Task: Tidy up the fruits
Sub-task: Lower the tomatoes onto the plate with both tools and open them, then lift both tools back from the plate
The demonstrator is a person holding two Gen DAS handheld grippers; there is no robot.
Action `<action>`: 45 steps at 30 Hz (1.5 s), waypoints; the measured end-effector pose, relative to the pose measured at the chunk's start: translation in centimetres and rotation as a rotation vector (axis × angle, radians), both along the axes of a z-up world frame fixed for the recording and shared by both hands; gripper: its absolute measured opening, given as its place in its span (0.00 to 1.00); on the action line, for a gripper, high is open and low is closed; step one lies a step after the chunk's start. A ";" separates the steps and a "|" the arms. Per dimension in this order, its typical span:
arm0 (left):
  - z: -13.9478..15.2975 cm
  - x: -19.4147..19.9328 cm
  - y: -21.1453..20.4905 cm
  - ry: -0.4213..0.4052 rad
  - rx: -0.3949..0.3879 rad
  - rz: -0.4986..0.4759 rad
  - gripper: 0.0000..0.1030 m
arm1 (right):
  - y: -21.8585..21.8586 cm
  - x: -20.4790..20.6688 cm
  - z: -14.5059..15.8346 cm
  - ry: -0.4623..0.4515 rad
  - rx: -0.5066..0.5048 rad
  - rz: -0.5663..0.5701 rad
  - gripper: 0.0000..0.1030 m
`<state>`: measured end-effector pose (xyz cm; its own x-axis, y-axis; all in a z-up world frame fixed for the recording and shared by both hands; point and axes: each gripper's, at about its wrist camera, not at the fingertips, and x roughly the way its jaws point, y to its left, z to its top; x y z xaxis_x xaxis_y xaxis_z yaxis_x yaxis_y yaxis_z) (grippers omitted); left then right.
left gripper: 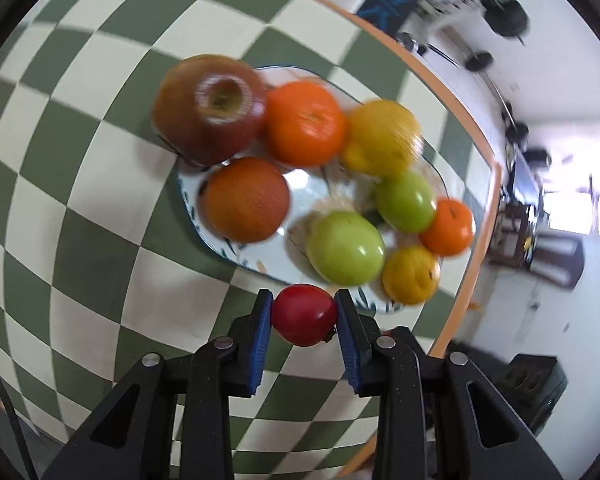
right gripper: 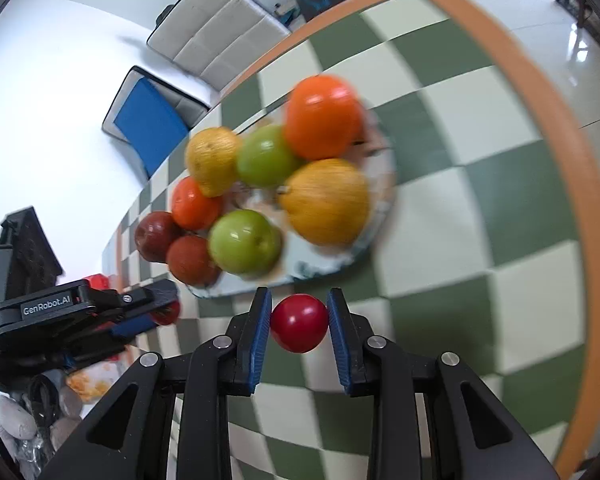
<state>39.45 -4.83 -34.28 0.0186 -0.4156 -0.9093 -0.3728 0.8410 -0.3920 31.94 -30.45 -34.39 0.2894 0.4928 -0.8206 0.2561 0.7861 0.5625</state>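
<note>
A patterned plate (left gripper: 300, 184) on the green-and-cream checked table holds several fruits: a big red apple (left gripper: 208, 108), oranges, lemons and two green apples (left gripper: 346, 248). My left gripper (left gripper: 304, 314) is shut on a small red fruit (left gripper: 304, 314), held just above the plate's near rim. My right gripper (right gripper: 299, 322) is shut on another small red fruit (right gripper: 299, 322), held above the table by the plate (right gripper: 328, 264). The left gripper (right gripper: 156, 312) also shows at the left of the right wrist view.
The table's orange edge (left gripper: 464, 120) curves close behind the plate. Chairs (right gripper: 216, 28) stand beyond the table. A black crate (left gripper: 536, 384) sits on the floor. Bags and clutter (right gripper: 40, 412) lie at the lower left of the right wrist view.
</note>
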 end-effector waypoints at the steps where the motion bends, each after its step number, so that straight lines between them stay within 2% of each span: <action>1: -0.4 0.2 0.5 0.013 -0.005 0.022 0.28 | 0.9 0.9 -0.4 0.003 0.004 0.007 0.30; 8: -2.1 0.7 1.7 0.059 -0.035 0.079 0.29 | 3.3 3.7 -2.3 0.029 -0.045 0.035 0.31; 12: -2.7 0.8 1.4 0.078 -0.064 0.092 0.30 | 3.2 4.1 -2.6 0.027 -0.043 0.004 0.32; 14: -2.4 0.8 1.5 0.081 -0.062 0.091 0.30 | 2.9 4.0 -2.6 0.034 -0.029 -0.007 0.36; 16: -2.0 0.9 1.3 0.069 -0.042 0.075 0.34 | 2.7 3.7 -2.4 0.031 -0.024 -0.009 0.50; 18: -1.2 0.9 1.0 0.042 -0.002 0.040 0.45 | 2.5 3.2 -1.8 0.028 -0.035 -0.011 0.62; 20: -0.3 0.6 0.8 0.008 0.046 0.004 0.56 | 2.3 2.6 -1.0 0.020 -0.063 -0.007 0.64; 21: 0.2 0.4 0.7 -0.012 0.077 -0.023 0.58 | 2.0 2.3 -0.4 0.015 -0.076 -0.004 0.66; 23: 1.0 0.1 0.0 -0.045 0.152 -0.077 0.72 | 1.8 1.6 0.9 -0.008 -0.130 0.014 0.76; 24: 1.5 -0.2 -0.2 -0.066 0.194 -0.105 0.76 | 1.7 1.3 1.6 -0.022 -0.167 0.027 0.82; 25: 2.0 -0.4 -0.5 -0.087 0.233 -0.131 0.84 | 1.8 0.9 2.4 -0.038 -0.224 0.047 0.87; 26: 2.4 -0.8 -0.8 -0.107 0.272 -0.158 0.91 | 1.9 0.6 3.1 -0.046 -0.281 0.070 0.89; 27: 2.8 -1.2 -1.1 -0.126 0.314 -0.188 0.94 | 2.2 0.2 3.8 -0.059 -0.349 0.096 0.90; 30: 3.4 -2.7 -1.7 -0.174 0.422 -0.255 0.96 | 2.4 -0.6 5.1 -0.087 -0.465 0.140 0.94; 32: 3.1 -3.1 -1.6 -0.182 0.454 -0.273 0.96 | 2.5 -1.1 5.7 -0.112 -0.503 0.149 0.95; 38: 4.6 -4.2 -1.7 -0.242 0.493 -0.278 0.96 | 2.1 -1.5 7.4 -0.144 -0.528 0.130 0.95; 45: 8.2 -5.8 -1.2 -0.322 0.488 -0.263 0.96 | 2.7 -2.7 9.9 -0.174 -0.551 0.105 0.95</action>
